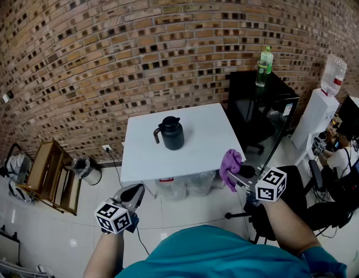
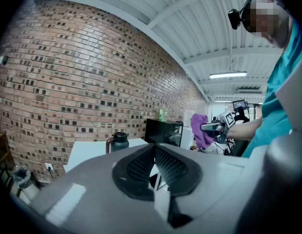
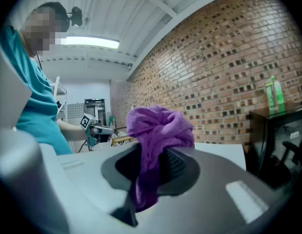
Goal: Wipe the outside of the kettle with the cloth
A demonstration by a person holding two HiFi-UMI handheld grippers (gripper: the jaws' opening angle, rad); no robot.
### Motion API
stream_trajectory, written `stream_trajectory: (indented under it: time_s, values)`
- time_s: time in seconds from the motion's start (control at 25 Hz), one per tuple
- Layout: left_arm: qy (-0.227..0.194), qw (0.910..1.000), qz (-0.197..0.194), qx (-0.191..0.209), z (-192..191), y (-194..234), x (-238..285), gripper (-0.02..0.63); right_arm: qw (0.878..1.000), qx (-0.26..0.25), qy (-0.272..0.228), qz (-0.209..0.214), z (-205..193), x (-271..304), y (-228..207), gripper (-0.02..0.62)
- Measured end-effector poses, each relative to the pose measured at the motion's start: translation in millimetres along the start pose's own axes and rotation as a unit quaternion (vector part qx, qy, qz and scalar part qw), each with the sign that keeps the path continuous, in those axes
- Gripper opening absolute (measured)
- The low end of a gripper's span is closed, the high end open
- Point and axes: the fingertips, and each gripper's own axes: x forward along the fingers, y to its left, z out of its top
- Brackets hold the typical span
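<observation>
cloth (image 1: 230, 165) gripped, wiping not yet begun
the right gripper (image 1: 242, 172) clamps the cloth; the left gripper (image 1: 133, 195) is clenched on nothing. the kettle (image 1: 170, 133) stands on the table (image 1: 211, 146), well apart from both.

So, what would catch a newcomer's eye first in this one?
The bright purple cloth bunched in the right tongs, by the white table's near right corner, stands out first. Then the dark kettle, upright and alone mid-table. The left tongs are shut and empty, short of the table's near left edge.
</observation>
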Motion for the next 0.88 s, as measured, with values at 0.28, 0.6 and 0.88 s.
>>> stream_trajectory:
  time_s: [0.28,0.6,0.88]
  values:
    - [0.015,0.9996,0.022,0.009,16,12,67,0.000,1.000,-0.007,0.001,0.005,10,12,-60,0.069]
    - [0.024,0.9996,0.004,-0.010,1,126,132,0.106,1.000,0.000,0.018,-0.009,2,99,-106,0.069]
    - [0.105,0.9918,-0.073,0.004,-38,241,235,0.213,0.997,0.033,0.025,-0.066,25,193,-157,0.069]
